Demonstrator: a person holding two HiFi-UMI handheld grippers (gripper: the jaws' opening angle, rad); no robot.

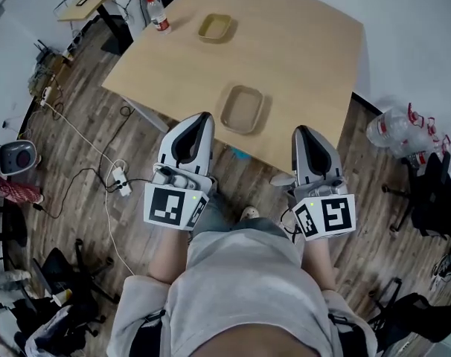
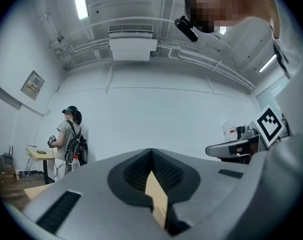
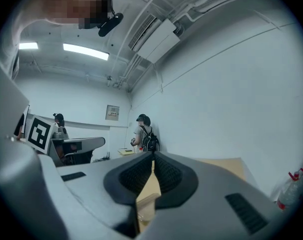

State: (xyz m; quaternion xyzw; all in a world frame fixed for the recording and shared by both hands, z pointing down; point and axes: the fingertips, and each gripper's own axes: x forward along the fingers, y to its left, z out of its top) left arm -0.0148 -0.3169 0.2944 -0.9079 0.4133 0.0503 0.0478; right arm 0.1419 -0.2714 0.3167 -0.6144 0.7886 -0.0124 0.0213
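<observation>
By the wooden table [image 1: 307, 65], left tool [image 1: 204, 116] and right tool [image 1: 300, 131] point forward beside a tray [image 1: 242, 108], jaws closed.

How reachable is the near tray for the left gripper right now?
Probably yes: the left gripper hangs just beside the near tray with nothing between them, though its shut jaws would need opening.

Table [image 1: 300, 43] pale smooth wood; tray [image 1: 242, 110] matt tan; left tongs [image 1: 202, 119] matt grey plastic, ribbed black pads [image 2: 167, 172].

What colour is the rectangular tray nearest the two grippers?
Tan; the tray shows best in the head view.
</observation>
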